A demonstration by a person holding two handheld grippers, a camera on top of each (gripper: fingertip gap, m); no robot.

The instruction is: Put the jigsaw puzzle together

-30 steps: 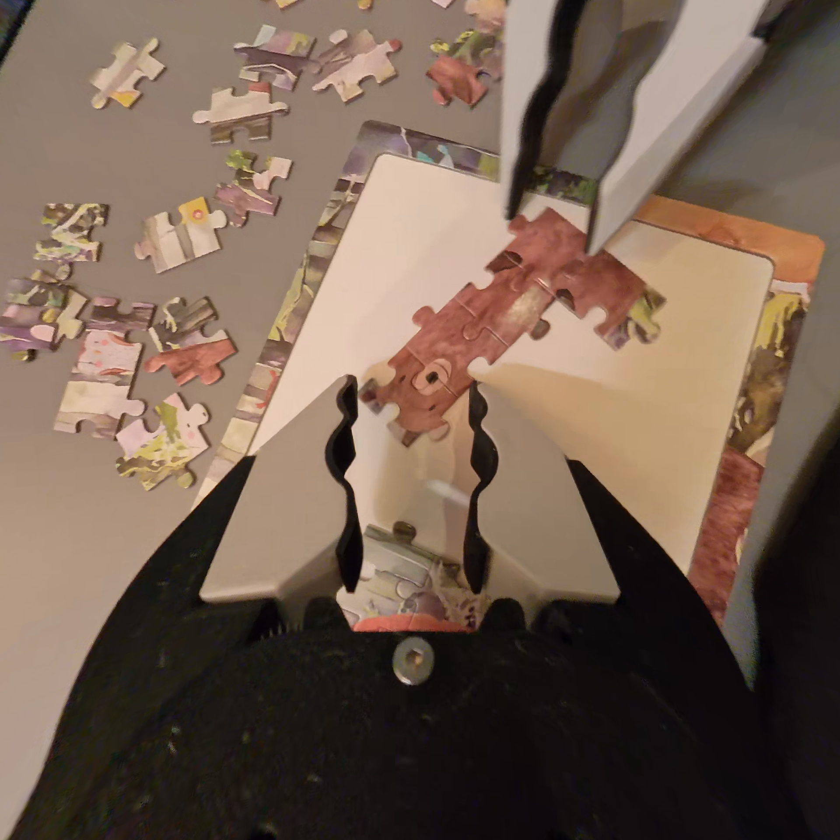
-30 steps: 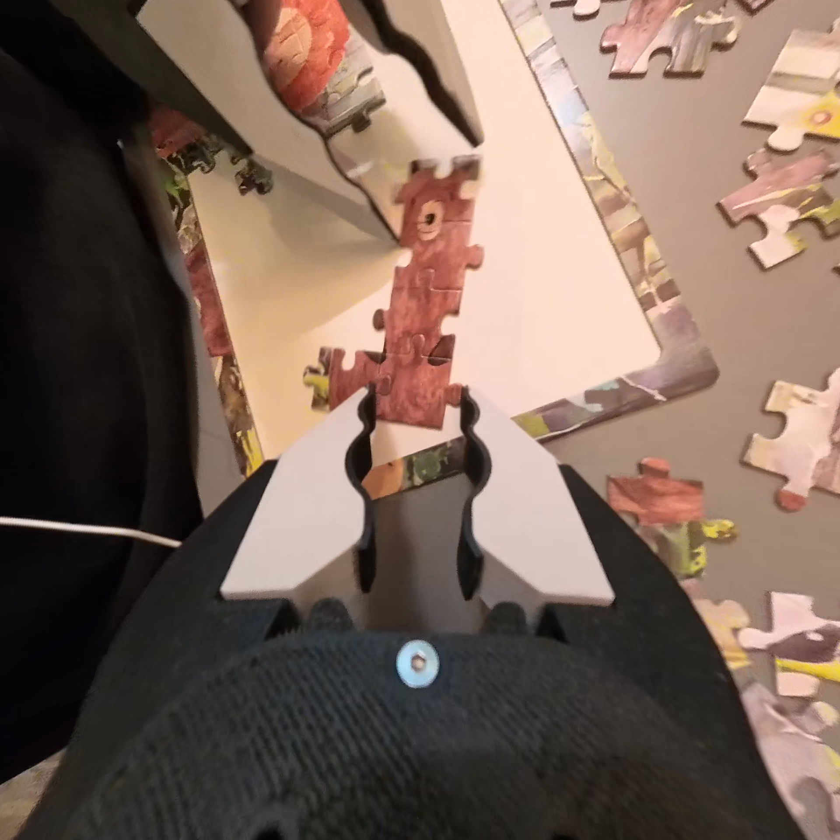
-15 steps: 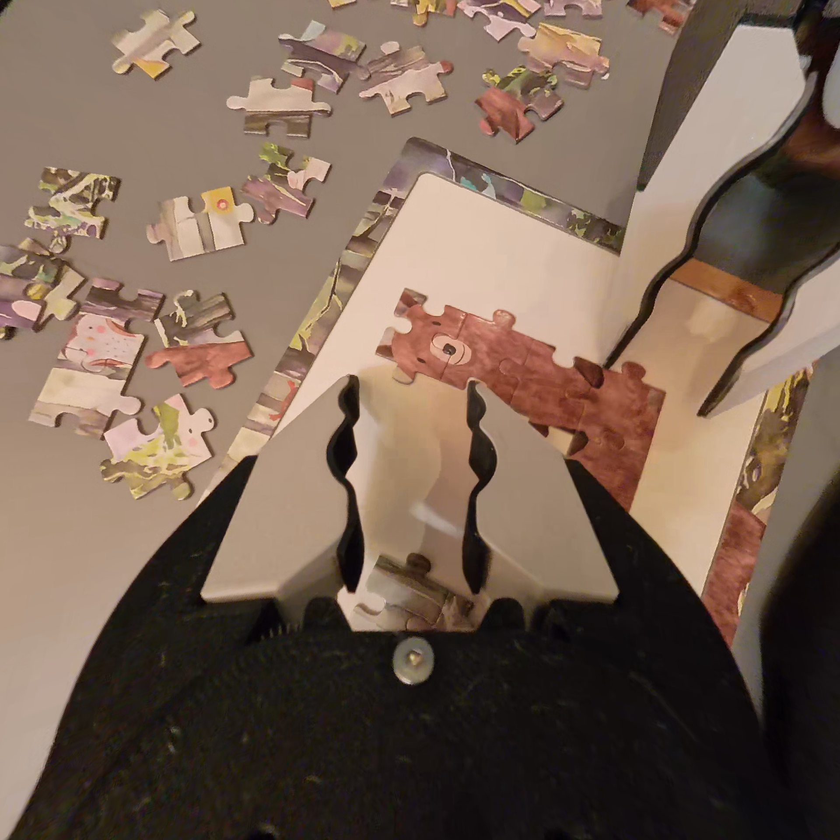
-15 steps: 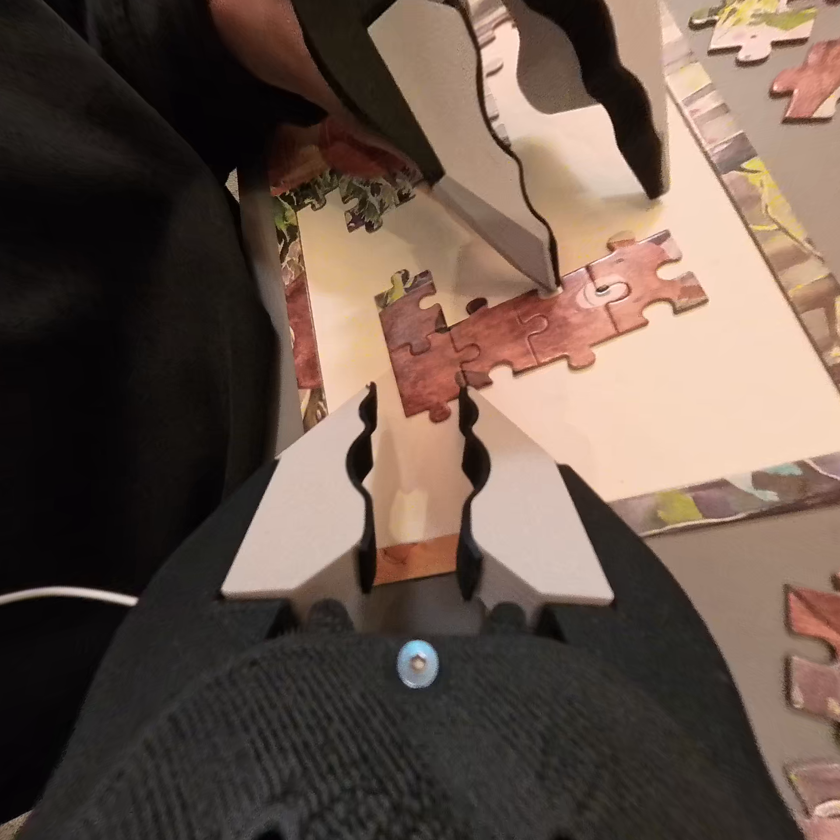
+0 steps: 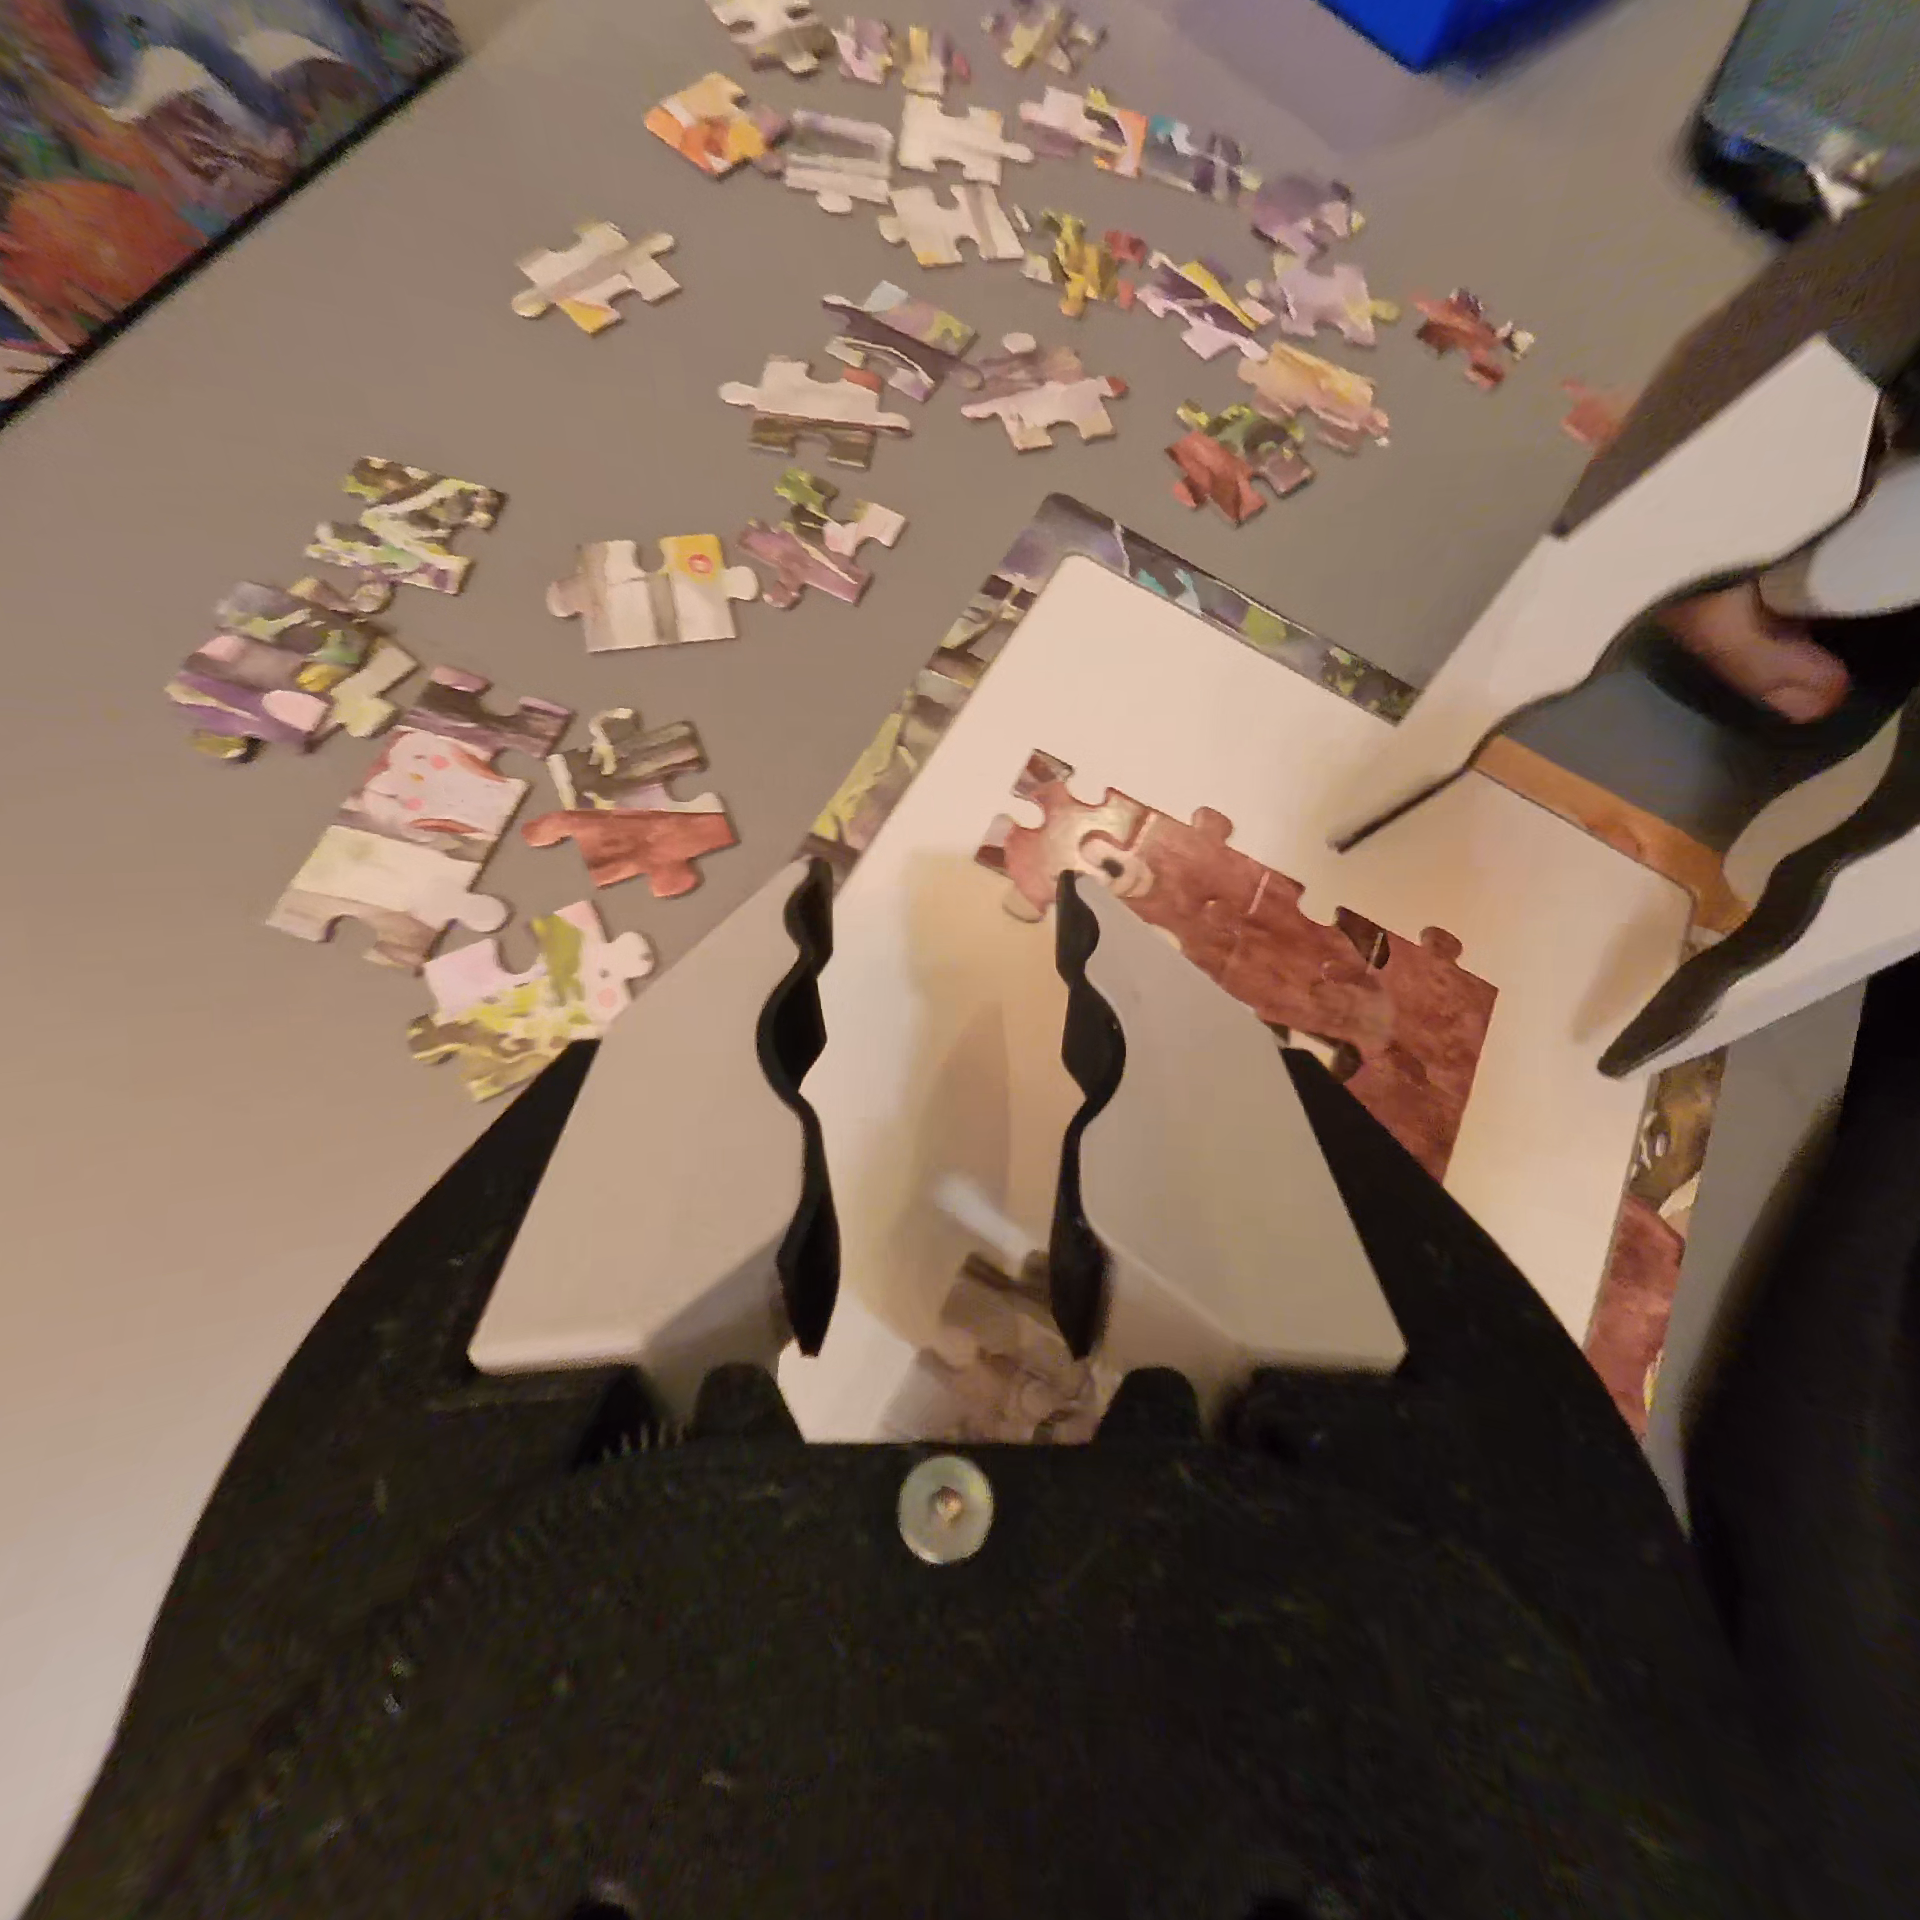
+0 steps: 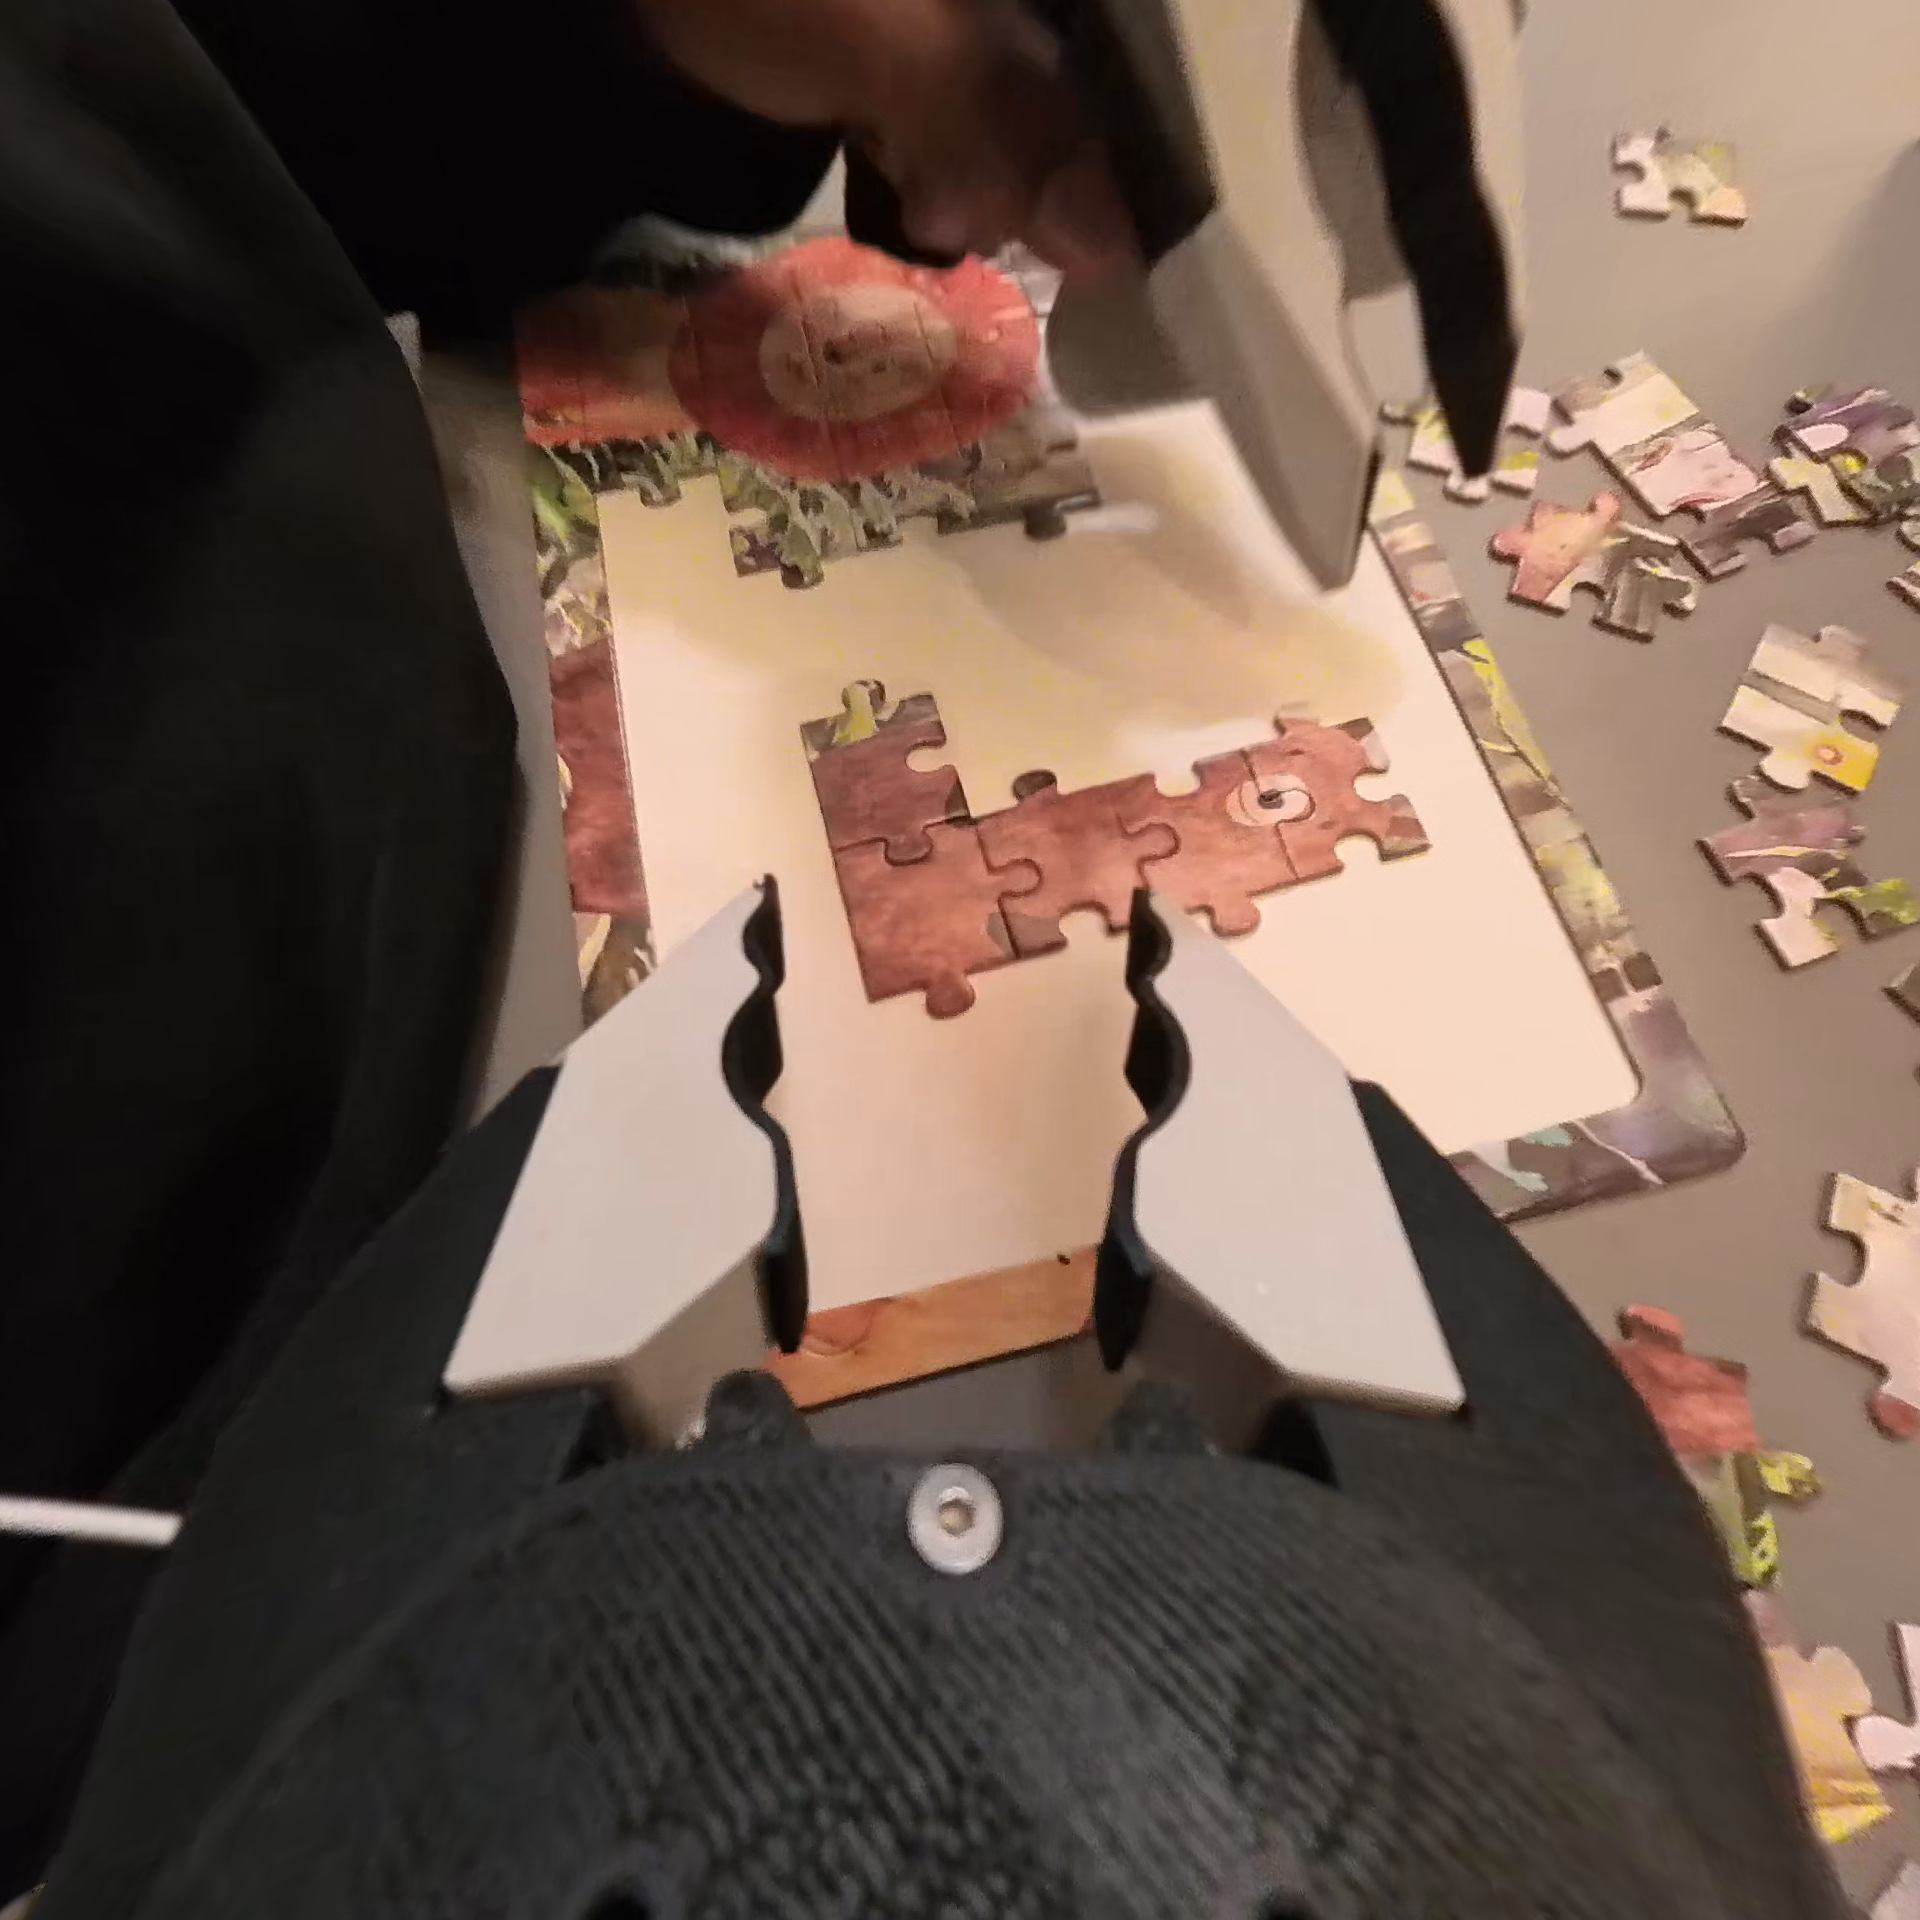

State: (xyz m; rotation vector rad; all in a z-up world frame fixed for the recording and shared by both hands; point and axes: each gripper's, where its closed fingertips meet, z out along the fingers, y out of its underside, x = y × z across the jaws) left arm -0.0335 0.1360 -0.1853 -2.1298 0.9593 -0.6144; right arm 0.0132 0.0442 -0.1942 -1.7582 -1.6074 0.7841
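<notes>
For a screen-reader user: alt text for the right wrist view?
Open right tongs hover over a joined brown cluster on the cream tray. Left tongs hang above its far side; loose pieces lie right.

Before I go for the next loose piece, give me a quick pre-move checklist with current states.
1. Left tool open and empty: ok.
2. Right tool open and empty: ok.
3. Brown joined cluster of puzzle pieces lying flat on the cream tray: ok.
4. Cluster seated in its final position: cannot tell.
5. Loose cardboard pieces on the grey table face up and spread apart: ok.
</notes>
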